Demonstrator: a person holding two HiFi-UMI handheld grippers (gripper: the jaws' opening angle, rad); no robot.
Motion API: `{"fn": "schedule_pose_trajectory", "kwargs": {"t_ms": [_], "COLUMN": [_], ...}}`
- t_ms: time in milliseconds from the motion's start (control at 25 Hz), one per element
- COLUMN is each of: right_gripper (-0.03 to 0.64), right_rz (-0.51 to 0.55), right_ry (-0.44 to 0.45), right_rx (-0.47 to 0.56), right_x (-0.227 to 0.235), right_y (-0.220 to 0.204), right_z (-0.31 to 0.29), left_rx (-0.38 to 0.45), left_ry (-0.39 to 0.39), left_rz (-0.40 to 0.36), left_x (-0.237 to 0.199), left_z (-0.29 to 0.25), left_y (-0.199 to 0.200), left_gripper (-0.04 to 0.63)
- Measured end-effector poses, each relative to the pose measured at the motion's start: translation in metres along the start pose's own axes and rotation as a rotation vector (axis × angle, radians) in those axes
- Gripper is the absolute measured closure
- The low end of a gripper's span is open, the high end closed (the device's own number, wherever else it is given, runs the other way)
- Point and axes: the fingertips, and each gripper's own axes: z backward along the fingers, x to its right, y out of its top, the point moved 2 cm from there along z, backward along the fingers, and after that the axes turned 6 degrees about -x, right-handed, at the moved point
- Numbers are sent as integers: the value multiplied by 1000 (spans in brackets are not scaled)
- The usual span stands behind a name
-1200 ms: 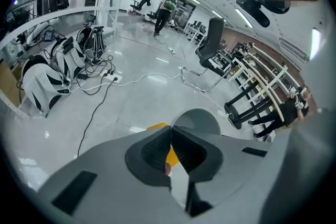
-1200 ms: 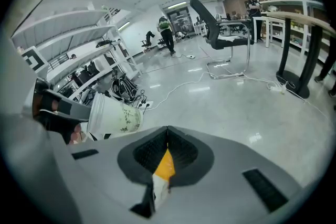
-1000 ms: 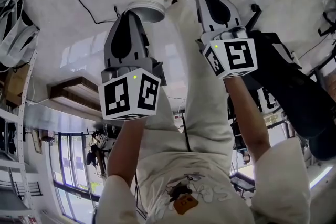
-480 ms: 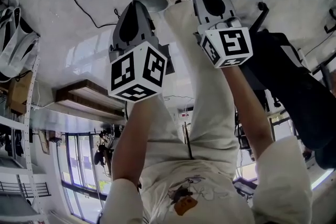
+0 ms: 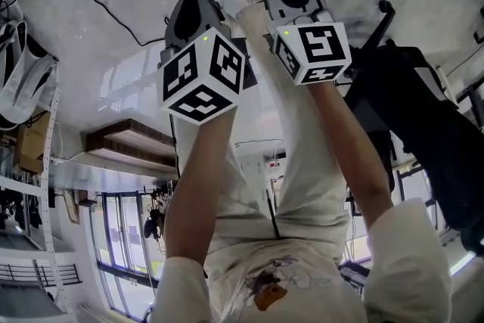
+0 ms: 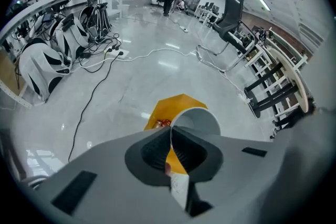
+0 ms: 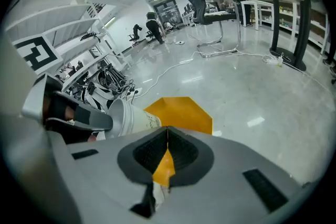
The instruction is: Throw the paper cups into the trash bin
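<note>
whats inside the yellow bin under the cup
A small reddish-brown item lies near the yellow bin rim. The paper cup held in the left tool covers the rest of its inside.

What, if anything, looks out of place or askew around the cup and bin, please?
Nothing looks spilled or damaged. The only thing askew is the paper cup, tilted with its mouth toward the left gripper, which pinches its rim above the yellow bin. The right gripper is shut and empty.

Bare floor rings the yellow bin; a cable lies left, a chair well beyond.
</note>
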Motion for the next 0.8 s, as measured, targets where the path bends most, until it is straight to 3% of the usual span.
{"fn": "schedule_pose_trajectory", "kwargs": {"t_ms": [280, 800], "right_gripper": [609, 609], "right_rz": [-6, -66], "right_ry": [-13, -70], "right_rx": [-37, -98], "right_x": [11, 25], "right_y": [-19, -44], "right_z": [-28, -58], "left_rx": [-48, -127], "left_ry": [45, 114], "left_rz": [47, 22], "left_x": [-6, -9], "left_z": [-44, -99], "left_y": [-9, -12], "left_gripper": [575, 575]}}
